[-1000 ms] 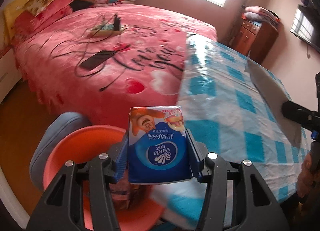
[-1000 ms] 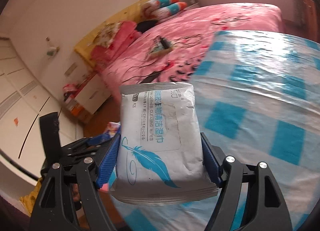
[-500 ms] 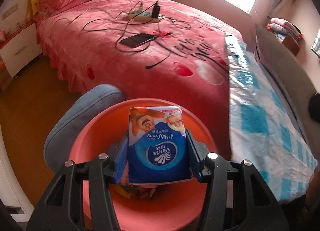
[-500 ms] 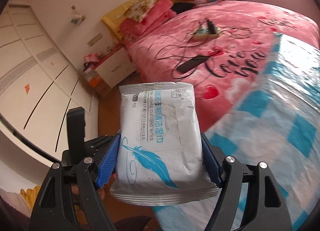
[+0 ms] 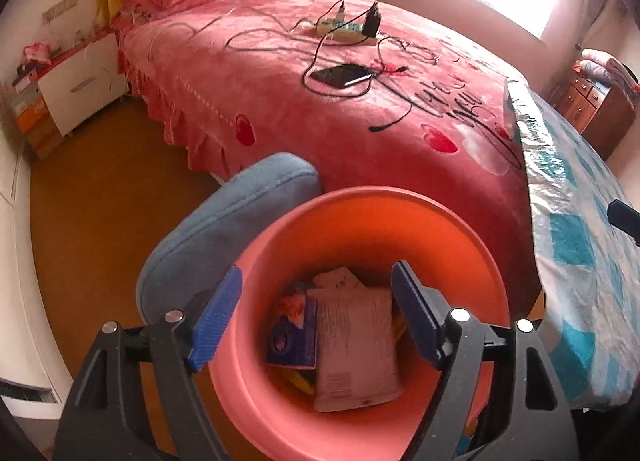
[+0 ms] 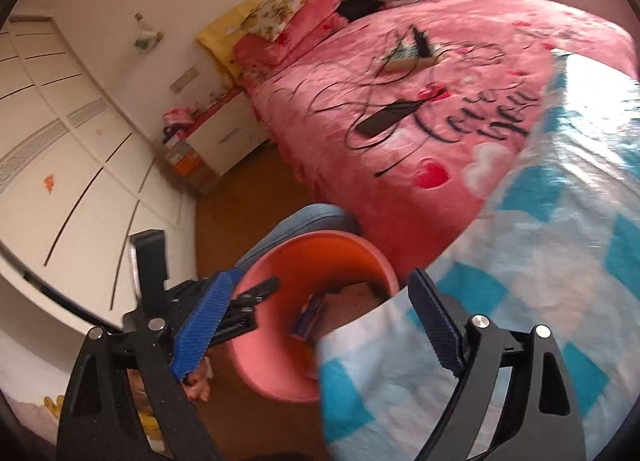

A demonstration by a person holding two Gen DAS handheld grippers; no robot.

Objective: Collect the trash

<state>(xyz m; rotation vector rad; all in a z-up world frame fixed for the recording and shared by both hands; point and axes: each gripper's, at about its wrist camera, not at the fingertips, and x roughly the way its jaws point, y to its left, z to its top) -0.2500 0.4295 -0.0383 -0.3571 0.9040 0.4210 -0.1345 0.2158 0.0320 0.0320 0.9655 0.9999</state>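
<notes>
The left tongs [image 5: 316,313] stand wide apart with nothing between their blue pads [image 5: 216,317], poised right over the mouth of the orange bin [image 5: 360,213]. Inside the bin lie a white wipes packet [image 5: 354,349] and, touching its left edge, a blue tissue pack [image 5: 294,335]; a strip of yellow shows beneath them, too little to identify. The right tongs [image 6: 320,325] are likewise spread wide and empty, hanging above the bin's right rim [image 6: 376,261] where it meets the edge of the blue-and-white checked sheet [image 6: 520,281].

Only the left view looks straight down into the bin and shows the two packs clearly. The right view catches just a sliver of the blue pack [image 6: 310,311] against the inner wall, and a dull patch beside it that is too blurred to name. The right view alone shows the left tongs' black frame [image 6: 240,309] reaching over the near rim, and the white wardrobe doors [image 6: 60,133] on the left wall.

Behind the bin stands a grey-blue padded seat [image 5: 224,229], touching its far-left side. Beyond lies the pink bed [image 5: 280,101], bearing a dark phone [image 5: 342,75] and a power strip [image 5: 344,31] joined by black cables. A white nightstand [image 5: 80,81] sits at the bed's head.
</notes>
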